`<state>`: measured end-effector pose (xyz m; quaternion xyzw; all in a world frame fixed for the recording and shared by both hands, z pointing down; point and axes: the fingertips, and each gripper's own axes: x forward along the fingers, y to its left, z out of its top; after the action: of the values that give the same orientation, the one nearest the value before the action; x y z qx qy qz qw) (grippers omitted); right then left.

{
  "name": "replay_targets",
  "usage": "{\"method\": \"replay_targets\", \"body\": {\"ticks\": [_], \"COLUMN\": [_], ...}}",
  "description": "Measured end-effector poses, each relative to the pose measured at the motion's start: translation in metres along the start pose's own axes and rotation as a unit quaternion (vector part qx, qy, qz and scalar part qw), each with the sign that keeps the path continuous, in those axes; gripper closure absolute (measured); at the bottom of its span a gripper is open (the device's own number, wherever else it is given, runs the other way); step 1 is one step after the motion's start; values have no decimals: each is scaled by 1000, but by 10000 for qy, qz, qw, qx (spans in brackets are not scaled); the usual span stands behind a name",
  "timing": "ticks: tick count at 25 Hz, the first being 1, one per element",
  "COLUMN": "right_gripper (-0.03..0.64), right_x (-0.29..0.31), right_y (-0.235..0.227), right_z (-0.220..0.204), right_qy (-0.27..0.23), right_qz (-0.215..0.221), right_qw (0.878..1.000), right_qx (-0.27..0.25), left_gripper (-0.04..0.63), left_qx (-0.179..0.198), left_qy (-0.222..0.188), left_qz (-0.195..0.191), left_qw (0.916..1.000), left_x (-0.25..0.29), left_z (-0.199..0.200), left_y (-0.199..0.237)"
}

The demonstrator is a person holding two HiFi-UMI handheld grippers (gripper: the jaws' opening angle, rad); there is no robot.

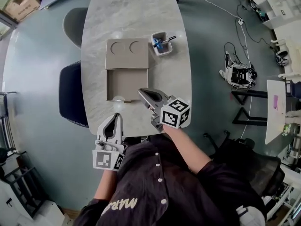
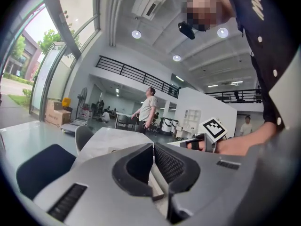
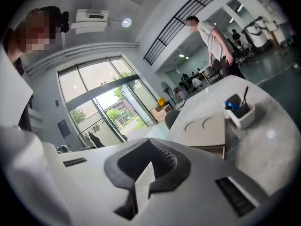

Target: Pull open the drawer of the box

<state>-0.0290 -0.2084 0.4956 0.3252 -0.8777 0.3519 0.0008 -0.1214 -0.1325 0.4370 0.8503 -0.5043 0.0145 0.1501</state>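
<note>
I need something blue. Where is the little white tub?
Head view: the small white tub sits on the grey marble table, right of the beige box.

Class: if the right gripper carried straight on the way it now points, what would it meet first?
Most likely the open drawer: the right gripper, jaws shut, hangs over its near corner, with the box beyond. Its height above the table is unclear, so it might pass over both.

taupe box (image 1: 127,53), grey marbled table (image 1: 181,79), white cup (image 1: 162,44).
</note>
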Motion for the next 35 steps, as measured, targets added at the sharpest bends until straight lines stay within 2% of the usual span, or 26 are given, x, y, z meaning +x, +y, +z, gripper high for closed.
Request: {"method": "replay_targets", "body": {"ticks": [5,9,14,18,22,35], "right_gripper": [620,620,620,620,620,620], "right_x": [-20,-40,-72,-100,-125,-144], "right_y": [30,53,63,68,61,51], "right_z": [54,92,119,127,130,121], "right_qy": [-454,-966,-1551,-1752,-1886,-1938], "right_qz": [-1,-124,-460,-734,-988,-1368], "right_qw": [9929,9780,9602,9413,9333,9278], "right_qx": [-1099,-1847,-2279,-2791,-2893,-2879], "left_gripper": [575,575,575,575,575,575], "left_qx": [155,286,337,391,427,667], "left_qy": [-285,-503,-670,-744,-751,-973], "left_qz": [173,203,194,180,300,452], "left_qw": [9993,9981,9970,9963,9958,9920], "left_x": [4,6,7,5,3,-8], "left_z": [31,51,63,69,73,86], "left_y": [10,12,2,-4,-4,-8]}}
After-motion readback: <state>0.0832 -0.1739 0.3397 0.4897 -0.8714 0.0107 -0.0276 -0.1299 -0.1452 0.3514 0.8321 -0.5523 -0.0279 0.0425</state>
